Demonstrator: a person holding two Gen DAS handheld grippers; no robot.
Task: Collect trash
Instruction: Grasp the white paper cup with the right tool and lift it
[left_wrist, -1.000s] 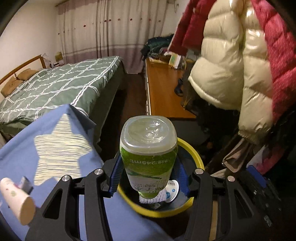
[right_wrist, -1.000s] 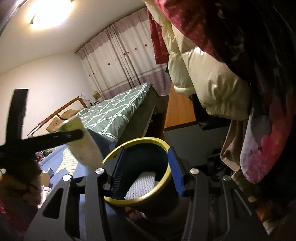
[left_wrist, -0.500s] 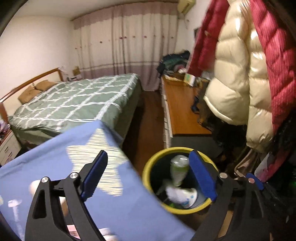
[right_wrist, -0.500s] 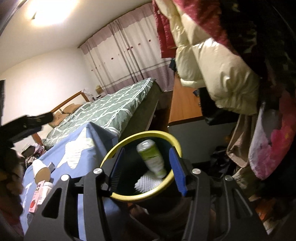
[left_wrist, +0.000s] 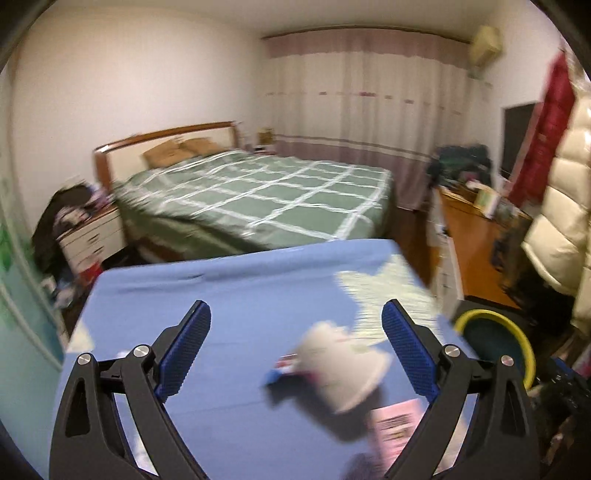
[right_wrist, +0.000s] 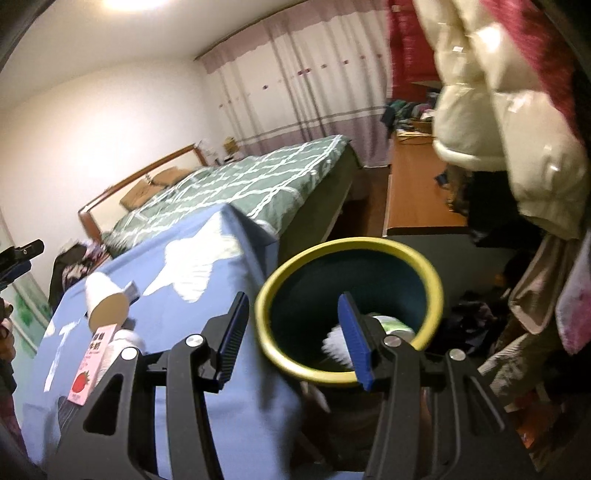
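Now my left gripper (left_wrist: 295, 347) hung over the blue-covered counter (left_wrist: 221, 295), its fingers (left_wrist: 184, 350) widening with nothing between them, the overturned paper cup (left_wrist: 343, 369) lying just ahead beside the pink carton (left_wrist: 395, 428). My right gripper (right_wrist: 291, 332) had the yellow-rimmed bin (right_wrist: 351, 251) wall between its half-spread fingers; whether the pads pressed it, I could not tell. A green bottle (right_wrist: 391, 326) lay inside the bin. For a good grab, I judged, the fingers should straddle the cup's side and close gently, since paper crushes.
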